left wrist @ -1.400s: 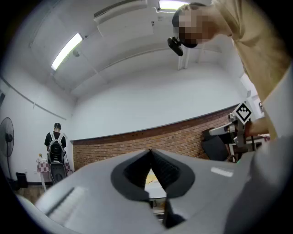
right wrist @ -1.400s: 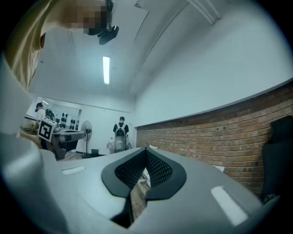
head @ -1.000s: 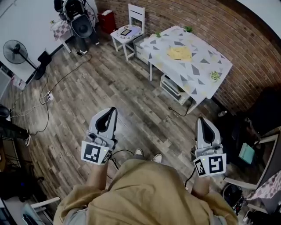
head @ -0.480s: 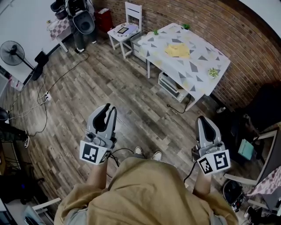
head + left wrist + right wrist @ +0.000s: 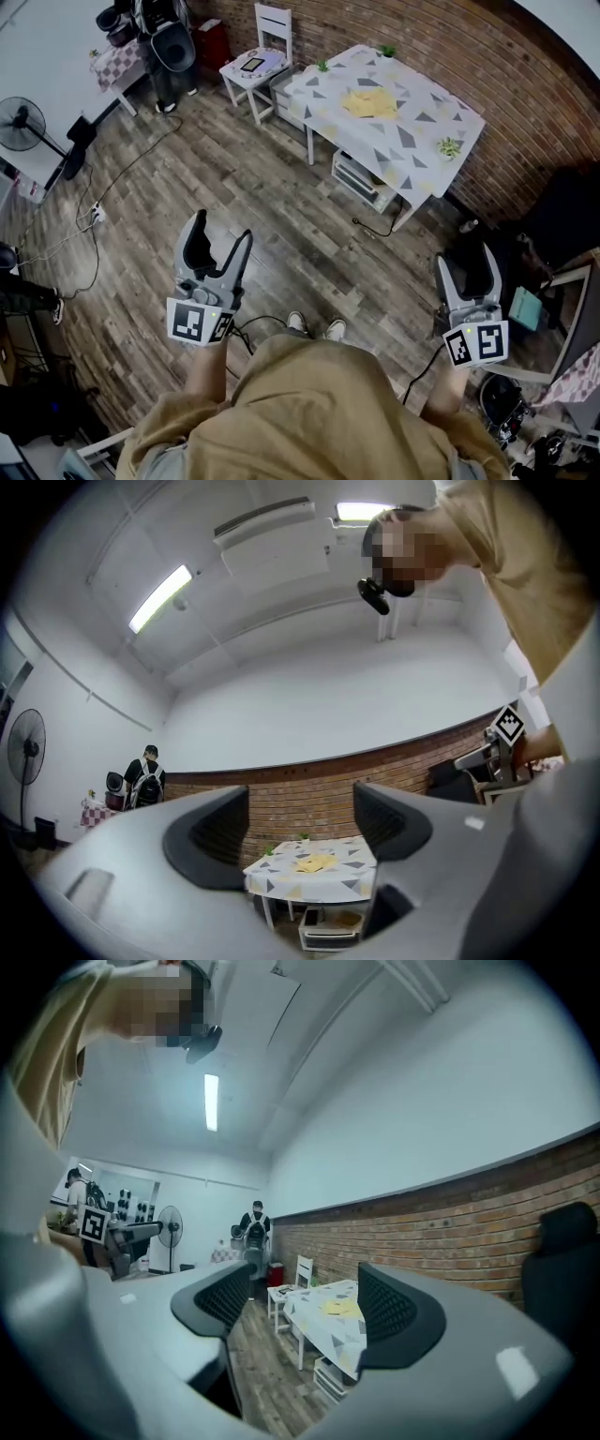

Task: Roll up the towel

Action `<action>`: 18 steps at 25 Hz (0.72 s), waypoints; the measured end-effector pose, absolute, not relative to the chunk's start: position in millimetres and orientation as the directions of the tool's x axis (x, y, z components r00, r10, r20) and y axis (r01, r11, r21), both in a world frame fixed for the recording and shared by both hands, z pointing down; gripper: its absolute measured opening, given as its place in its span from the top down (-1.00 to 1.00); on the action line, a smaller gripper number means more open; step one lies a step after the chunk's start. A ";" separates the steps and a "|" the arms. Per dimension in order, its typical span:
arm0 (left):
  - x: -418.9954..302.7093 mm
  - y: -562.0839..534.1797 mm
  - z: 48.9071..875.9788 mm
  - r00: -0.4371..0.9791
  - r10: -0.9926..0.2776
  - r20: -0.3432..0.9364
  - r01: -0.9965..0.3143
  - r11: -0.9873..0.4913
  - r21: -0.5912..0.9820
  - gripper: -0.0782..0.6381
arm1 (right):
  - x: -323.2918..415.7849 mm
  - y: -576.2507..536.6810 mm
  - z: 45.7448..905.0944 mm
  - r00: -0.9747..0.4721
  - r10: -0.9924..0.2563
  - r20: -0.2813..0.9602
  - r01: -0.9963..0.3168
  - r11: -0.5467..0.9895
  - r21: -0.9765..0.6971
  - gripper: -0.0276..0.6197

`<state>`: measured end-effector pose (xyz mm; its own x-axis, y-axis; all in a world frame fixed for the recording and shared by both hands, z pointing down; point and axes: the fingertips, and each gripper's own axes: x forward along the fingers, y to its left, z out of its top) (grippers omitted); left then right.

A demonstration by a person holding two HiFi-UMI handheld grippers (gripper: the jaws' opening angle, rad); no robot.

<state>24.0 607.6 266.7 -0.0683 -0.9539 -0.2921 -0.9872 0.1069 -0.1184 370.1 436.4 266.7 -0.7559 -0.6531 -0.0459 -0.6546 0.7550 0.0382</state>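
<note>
Patterned table (image 5: 412,141) stands well apart from the person (image 5: 309,412). Yellow towel (image 5: 368,101) lies on its top, not rolled. The left gripper (image 5: 221,232) and right gripper (image 5: 469,264) have jaws apart, just opened, nothing between them.

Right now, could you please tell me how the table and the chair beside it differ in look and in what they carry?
The table is larger than the chair. The table has a triangle-patterned top; the chair is plain white. The table bears a yellow towel and small plants; the chair's seat holds a flat dark thing. Both stand by the brick wall.
</note>
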 end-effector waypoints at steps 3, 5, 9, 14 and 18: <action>20.4 601.0 271.8 -0.071 -0.959 -0.273 -0.986 0.109 -0.124 -0.51 | 370.8 435.4 269.8 -0.754 -0.656 -0.040 -0.657 0.753 0.040 -0.33; 19.4 595.1 277.4 -0.064 -0.966 -0.252 -0.987 0.098 -0.126 -0.64 | 370.2 433.7 274.3 -0.747 -0.664 -0.028 -0.665 0.746 0.031 -0.50; 7.5 588.2 293.7 -0.071 -0.978 -0.197 -0.994 0.086 -0.067 -0.85 | 364.6 432.9 278.4 -0.730 -0.683 -0.015 -0.683 0.730 0.029 -0.66; -14.5 590.0 307.9 -0.106 -0.980 -0.167 -0.993 0.112 -0.027 -0.87 | 343.8 428.9 281.7 -0.738 -0.674 0.009 -0.674 0.738 0.032 -0.67; -39.8 595.6 318.1 -0.154 -0.977 -0.150 -0.988 0.154 0.013 -0.87 | 309.4 427.6 276.6 -0.763 -0.646 0.026 -0.643 0.762 0.074 -0.67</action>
